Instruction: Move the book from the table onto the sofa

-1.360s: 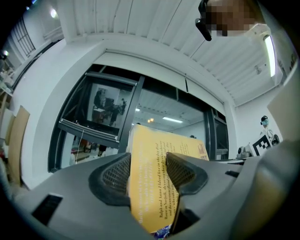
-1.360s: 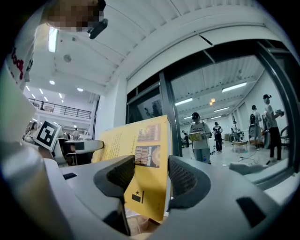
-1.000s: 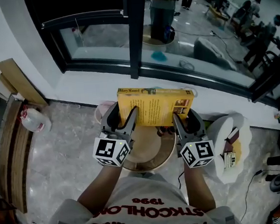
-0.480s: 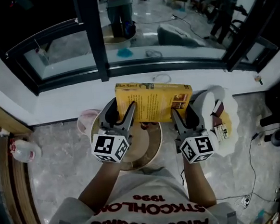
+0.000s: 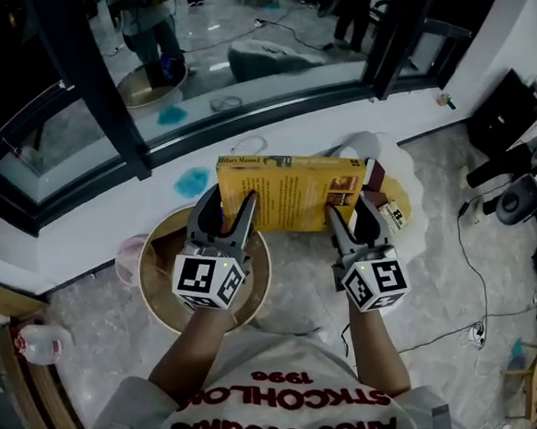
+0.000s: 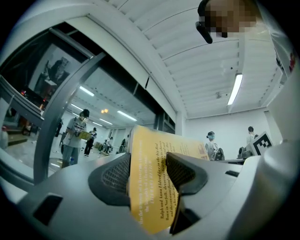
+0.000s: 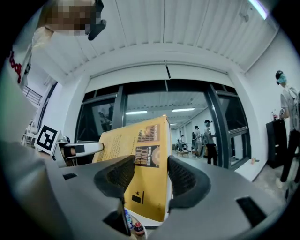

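Observation:
A yellow paperback book (image 5: 290,191) hangs in the air between both grippers, held level with its spine away from me. My left gripper (image 5: 226,203) is shut on its left end, and my right gripper (image 5: 352,213) is shut on its right end. In the left gripper view the book (image 6: 149,187) stands on edge between the two ribbed pads (image 6: 114,180), which press on both covers. The right gripper view shows the book (image 7: 140,173) clamped the same way, with the other gripper's marker cube (image 7: 47,137) beyond it.
A round wooden table (image 5: 163,282) lies below my left hand. A white cushioned seat (image 5: 369,145) with small items lies beyond the book's right end. Ahead are a white ledge and a dark-framed window (image 5: 82,76). Cables and black equipment (image 5: 512,194) are at right.
Both grippers have swung to the right with the book, grip unchanged. The round table, window post and plastic jug have slid left in view; cables and equipment have come in at right.

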Demonstrator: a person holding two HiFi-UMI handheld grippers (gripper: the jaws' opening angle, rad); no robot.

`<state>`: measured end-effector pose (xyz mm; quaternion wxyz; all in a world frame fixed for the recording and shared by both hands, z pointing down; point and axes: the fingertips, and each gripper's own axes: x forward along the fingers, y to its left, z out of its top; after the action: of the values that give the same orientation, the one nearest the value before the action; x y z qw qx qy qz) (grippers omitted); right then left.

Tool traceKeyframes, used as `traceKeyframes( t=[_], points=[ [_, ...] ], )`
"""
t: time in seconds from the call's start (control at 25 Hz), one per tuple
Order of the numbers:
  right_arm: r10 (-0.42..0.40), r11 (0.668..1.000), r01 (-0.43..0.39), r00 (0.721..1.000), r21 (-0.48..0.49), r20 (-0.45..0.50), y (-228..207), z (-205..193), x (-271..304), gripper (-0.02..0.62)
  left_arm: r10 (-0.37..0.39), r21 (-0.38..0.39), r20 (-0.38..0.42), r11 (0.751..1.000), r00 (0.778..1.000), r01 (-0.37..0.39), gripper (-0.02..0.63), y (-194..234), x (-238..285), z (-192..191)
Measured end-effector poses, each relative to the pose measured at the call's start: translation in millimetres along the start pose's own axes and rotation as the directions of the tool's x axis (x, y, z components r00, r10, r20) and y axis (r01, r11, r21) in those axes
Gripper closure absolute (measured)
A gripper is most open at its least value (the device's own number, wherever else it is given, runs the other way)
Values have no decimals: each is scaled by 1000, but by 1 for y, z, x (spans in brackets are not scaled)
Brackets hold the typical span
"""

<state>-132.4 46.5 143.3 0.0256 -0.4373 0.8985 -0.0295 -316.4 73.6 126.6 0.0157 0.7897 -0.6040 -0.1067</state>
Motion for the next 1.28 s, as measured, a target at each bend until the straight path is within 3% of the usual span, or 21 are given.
traceKeyframes(
  t=[0.2, 0.44, 0.64, 0.72, 0.96, 1.28],
  points=[
    [-116, 993, 116, 993, 9, 14, -123, 20, -80, 345, -106, -26, -21, 994, 994, 105, 371, -130, 70, -23],
    [-230, 973, 230, 973, -22, 16, -149, 8, -97, 345, -218, -76, -18, 973, 976, 216, 371, -149, 97, -51],
    [-300, 954, 301, 954, -8, 22, -251, 26, -201, 345, -290, -92, -39, 954, 956, 286, 371, -290, 132, -71],
    [-333, 943, 333, 943, -8, 19, -279, 29, -228, 345, -324, -102, -48, 943, 945, 318, 371, -328, 145, -78],
    [-407, 913, 407, 913, -29, 11, -293, 14, -234, 345, -395, -144, -53, 912, 917, 384, 371, -336, 161, -105],
    [-435, 900, 435, 900, -4, 19, -350, 18, -295, 345, -431, -139, -73, 897, 899, 419, 371, -417, 176, -120]
  ],
)
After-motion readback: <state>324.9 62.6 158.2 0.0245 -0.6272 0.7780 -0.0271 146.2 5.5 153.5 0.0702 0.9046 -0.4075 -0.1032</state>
